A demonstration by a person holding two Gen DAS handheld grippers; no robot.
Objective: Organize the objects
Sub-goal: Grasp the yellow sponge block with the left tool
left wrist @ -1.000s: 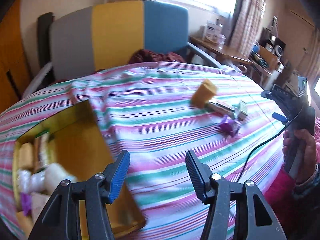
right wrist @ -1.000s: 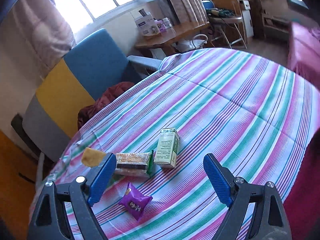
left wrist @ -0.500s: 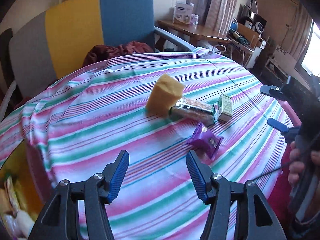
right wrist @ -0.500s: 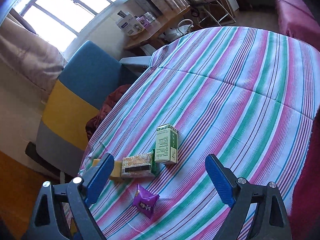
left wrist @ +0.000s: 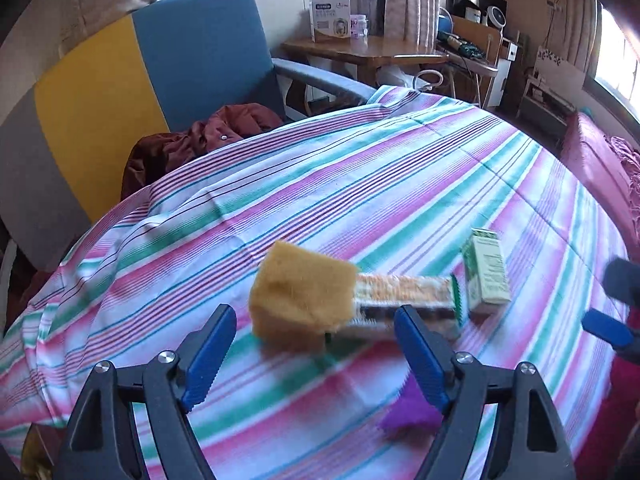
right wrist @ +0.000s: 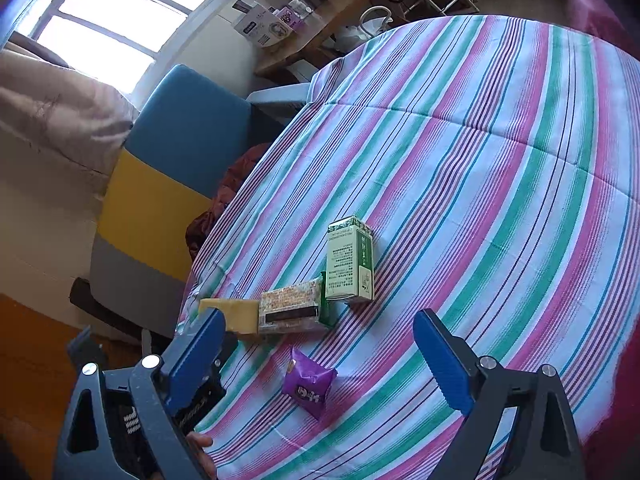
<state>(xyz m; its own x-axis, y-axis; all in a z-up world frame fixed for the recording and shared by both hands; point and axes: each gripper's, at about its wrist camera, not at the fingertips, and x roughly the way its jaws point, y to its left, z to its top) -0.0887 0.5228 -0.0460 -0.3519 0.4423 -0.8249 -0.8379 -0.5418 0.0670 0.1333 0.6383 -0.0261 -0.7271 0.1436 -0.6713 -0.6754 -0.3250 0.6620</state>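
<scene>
Four loose items are lying in a tight cluster on the striped desk (right wrist: 500, 152), gathered close enough that one reach is serving for each: a sponge (left wrist: 304, 292), a wrapped bar (left wrist: 404, 296), a green carton (left wrist: 486, 274) and a purple sachet (right wrist: 307, 385). The sponge is touching one end of the bar; the carton is lying at the bar's other end, touching or just beside it; the sachet is sitting apart, on the near side of the bar. The left gripper (left wrist: 316, 354) is hovering low over the desk with fingers spread and holding nothing, the sponge lying just beyond the gap between them, so the sponge is judged to be the next pick. The right gripper (right wrist: 324, 364) is hanging higher, fingers also spread and empty, the sachet lying below the gap between them. No container is showing in either view, so where the items are going cannot be told.
</scene>
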